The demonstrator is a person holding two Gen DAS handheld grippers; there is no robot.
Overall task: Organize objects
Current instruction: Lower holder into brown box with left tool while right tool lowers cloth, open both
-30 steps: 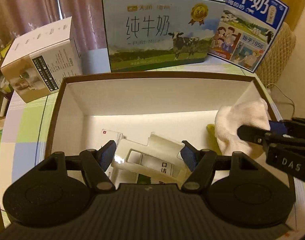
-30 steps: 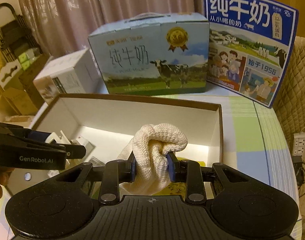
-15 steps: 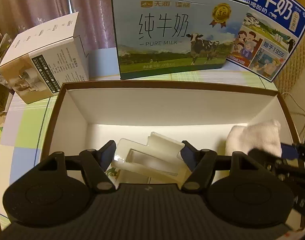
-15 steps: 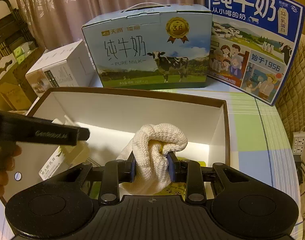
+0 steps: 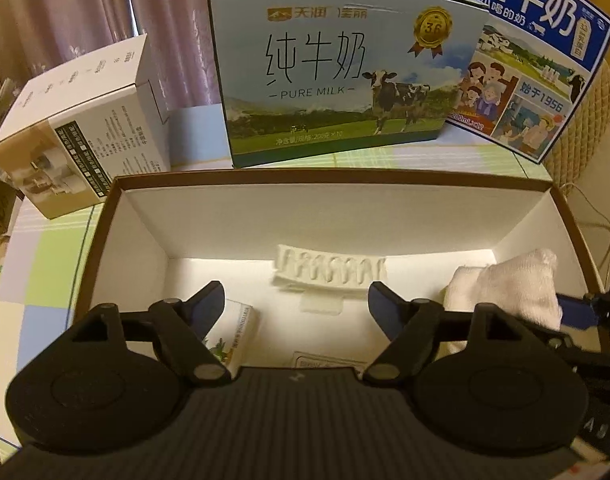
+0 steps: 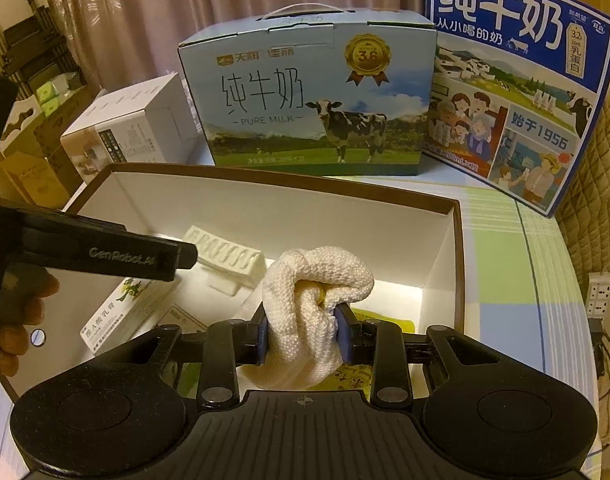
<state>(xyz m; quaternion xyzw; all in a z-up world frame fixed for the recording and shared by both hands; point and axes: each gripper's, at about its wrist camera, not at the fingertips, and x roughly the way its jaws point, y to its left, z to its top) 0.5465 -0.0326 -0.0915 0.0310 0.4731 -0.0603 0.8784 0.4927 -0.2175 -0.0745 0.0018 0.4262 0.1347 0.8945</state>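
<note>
A brown-rimmed white box (image 5: 329, 178) lies open on the table. Inside it, a ridged white plastic tray (image 5: 329, 272) rests on the floor near the back wall, beyond my left gripper (image 5: 297, 302), which is open with nothing between its fingers. A small printed carton (image 5: 239, 328) lies under the left finger. My right gripper (image 6: 303, 336) is shut on a bunched white cloth (image 6: 317, 280) above the box's right half; the cloth (image 5: 509, 288) also shows in the left wrist view. In the right wrist view the left gripper (image 6: 177, 258) hovers over the tray (image 6: 225, 256) and carton (image 6: 121, 316).
A yellow packet (image 6: 385, 320) lies on the box floor beneath the cloth. Behind the box stand a pale-blue milk carton case (image 5: 341, 80), a dark-blue milk case (image 5: 537, 60) and a white product box (image 5: 85, 136). A power strip (image 6: 601, 296) hangs off the right.
The white plastic tray that sat between my left fingers now lies farther back on the box floor, and the left gripper has risen. The right gripper keeps the cloth, barely moved.
</note>
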